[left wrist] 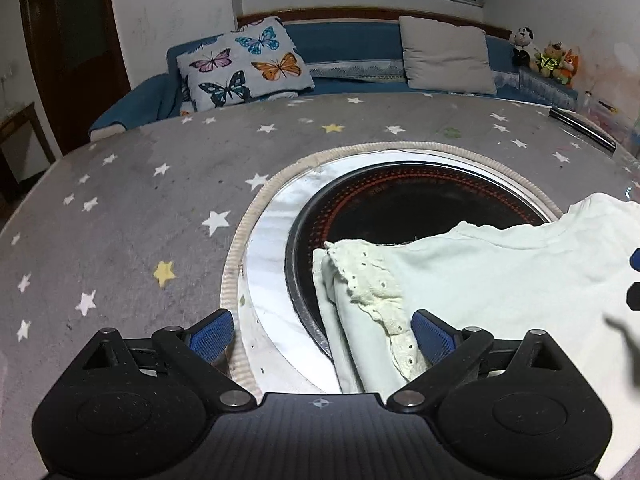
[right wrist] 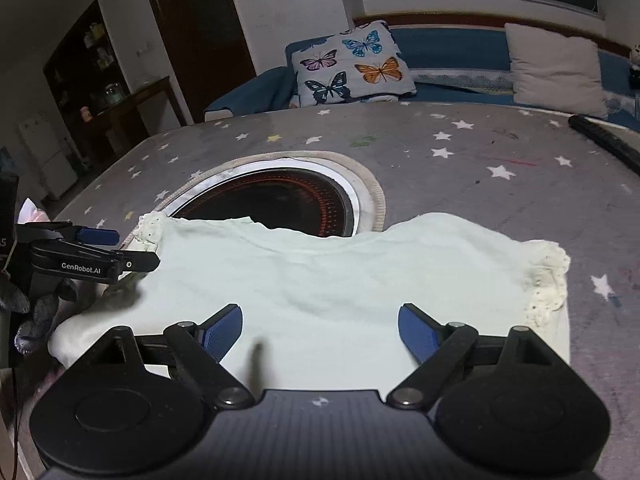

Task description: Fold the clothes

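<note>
Garment: your pale top lies flat, its far edge overlapping the burner ring.
Handling: light, limp; take hold at the lace sleeve.
Left gripper: jaws spread.
Right gripper: jaws spread.

Home living room — blue sofa with butterfly cushion, plush toys, star-patterned table.
</note>
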Motion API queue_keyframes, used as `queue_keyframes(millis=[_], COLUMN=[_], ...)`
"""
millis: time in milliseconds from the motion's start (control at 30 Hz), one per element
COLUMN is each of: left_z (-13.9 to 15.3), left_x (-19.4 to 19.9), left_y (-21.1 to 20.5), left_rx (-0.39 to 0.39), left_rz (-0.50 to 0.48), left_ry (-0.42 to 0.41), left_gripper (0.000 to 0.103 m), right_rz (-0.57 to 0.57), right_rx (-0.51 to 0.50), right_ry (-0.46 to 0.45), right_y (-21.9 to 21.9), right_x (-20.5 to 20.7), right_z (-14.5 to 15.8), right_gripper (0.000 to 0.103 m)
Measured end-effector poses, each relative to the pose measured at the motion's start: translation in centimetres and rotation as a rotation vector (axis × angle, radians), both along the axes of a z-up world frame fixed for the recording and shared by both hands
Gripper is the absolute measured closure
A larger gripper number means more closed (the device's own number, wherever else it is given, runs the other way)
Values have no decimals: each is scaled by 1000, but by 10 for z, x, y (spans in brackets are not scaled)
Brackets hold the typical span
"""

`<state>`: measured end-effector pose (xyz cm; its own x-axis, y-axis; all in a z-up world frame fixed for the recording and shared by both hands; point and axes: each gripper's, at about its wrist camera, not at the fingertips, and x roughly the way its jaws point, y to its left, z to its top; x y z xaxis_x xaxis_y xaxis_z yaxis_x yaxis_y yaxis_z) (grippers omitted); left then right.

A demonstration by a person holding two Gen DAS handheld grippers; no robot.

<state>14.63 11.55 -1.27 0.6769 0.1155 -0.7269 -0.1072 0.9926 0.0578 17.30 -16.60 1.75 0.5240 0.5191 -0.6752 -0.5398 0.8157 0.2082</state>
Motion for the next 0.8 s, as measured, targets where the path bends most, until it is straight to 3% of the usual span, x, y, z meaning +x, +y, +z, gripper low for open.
queue_keyframes(millis=[233, 700, 800], left_z=[2, -5, -6], left_x=[1, 1, 1], left_y=[5, 12, 14], left_rx=[-12, -46, -52], left_rz=[-6, 5, 12], left_ry=[4, 10, 11], left_gripper=[3, 0, 0], right_rz=[118, 370, 462], right_rx=[-49, -211, -203], right_ry=[-87, -230, -238], right_y=[43, 135, 144], right_x=[-31, -101, -120], right_z=[5, -15, -16], right_gripper=[7, 7, 7])
